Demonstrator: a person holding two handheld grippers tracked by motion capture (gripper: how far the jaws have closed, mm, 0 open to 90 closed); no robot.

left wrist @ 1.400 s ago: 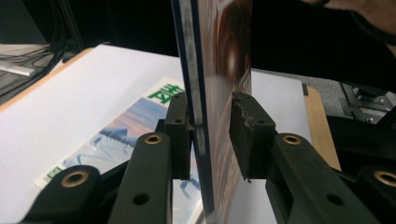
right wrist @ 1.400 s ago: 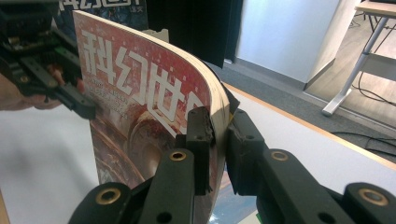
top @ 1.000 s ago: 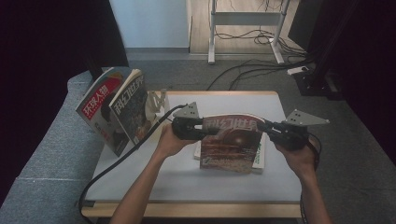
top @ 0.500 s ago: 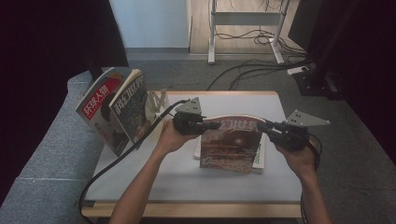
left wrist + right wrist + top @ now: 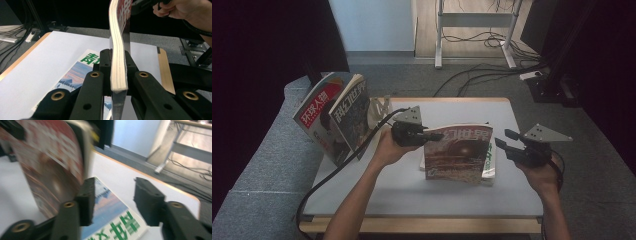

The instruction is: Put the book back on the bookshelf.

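Note:
A brown-red magazine (image 5: 457, 152) stands nearly upright over the table, and my left gripper (image 5: 432, 136) is shut on its left edge. The left gripper view has its stacked page edge (image 5: 117, 30) pinched between the black jaws of the left gripper (image 5: 117, 56). My right gripper (image 5: 504, 139) hangs just right of the magazine. Its jaws have just been opening and nothing lies between them. In the right gripper view, the magazine (image 5: 52, 175) is blurred to the left of the open right gripper (image 5: 113, 195). A magazine with green characters (image 5: 489, 162) lies flat underneath.
Two magazines (image 5: 319, 117) (image 5: 352, 112) lean upright at the table's left end against a metal bookend (image 5: 379, 107). The white table top (image 5: 362, 190) has a wooden rim. Grey upholstery (image 5: 262, 165) borders the left side. Cables run over the floor behind the table.
The brown-red magazine has come up from lying flat to nearly upright in the left gripper. The right gripper has opened, let go of its right edge and drawn back to the right.

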